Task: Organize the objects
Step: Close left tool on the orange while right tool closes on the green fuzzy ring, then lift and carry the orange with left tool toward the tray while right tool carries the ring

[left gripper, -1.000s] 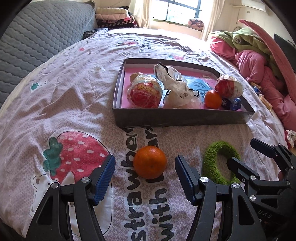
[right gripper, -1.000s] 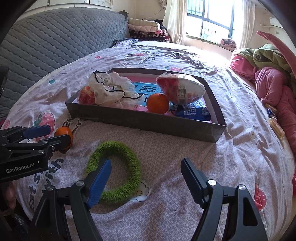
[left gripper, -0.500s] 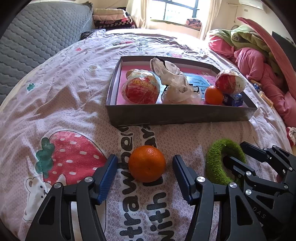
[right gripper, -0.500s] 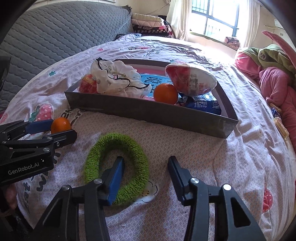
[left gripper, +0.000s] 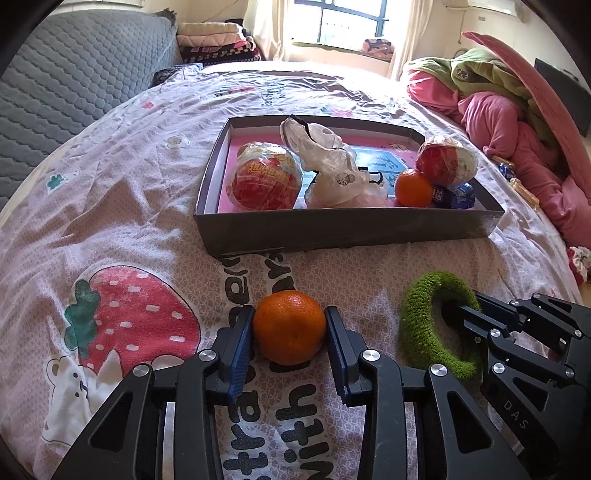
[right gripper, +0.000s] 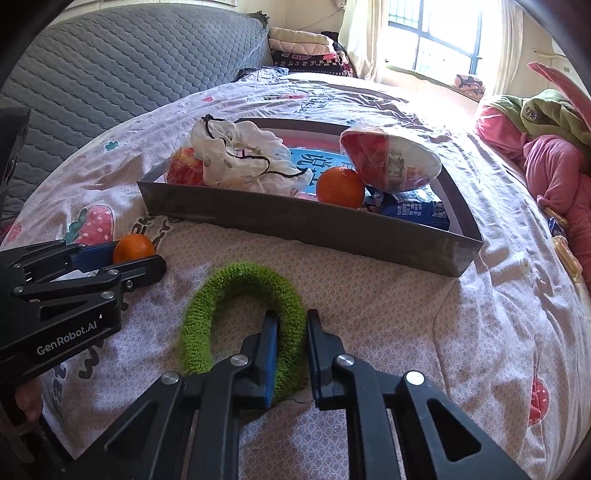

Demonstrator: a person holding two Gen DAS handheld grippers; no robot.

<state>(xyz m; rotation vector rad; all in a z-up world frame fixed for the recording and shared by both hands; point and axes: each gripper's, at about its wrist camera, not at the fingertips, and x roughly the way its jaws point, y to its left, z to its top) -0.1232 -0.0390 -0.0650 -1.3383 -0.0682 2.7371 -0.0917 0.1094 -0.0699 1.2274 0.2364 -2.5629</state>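
Orange (left gripper: 289,327) on strawberry-print bedsheet (left gripper: 110,206): left tool (left gripper: 289,334) closing, pads touching it. Green ring (right gripper: 243,317): right tool (right gripper: 290,354) clamped on it. Grey tray (left gripper: 347,232) beyond.

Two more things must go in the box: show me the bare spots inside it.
Inside the box, the only bare floor is the blue patch behind the white bag, short of the right-hand wrapped bowl. The near side is crowded: left wrapped bowl, bag, orange, blue pack.

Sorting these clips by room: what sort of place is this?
Most likely a bedroom: a printed bedsheet, a quilted grey headboard, and folded blankets stacked by the window.
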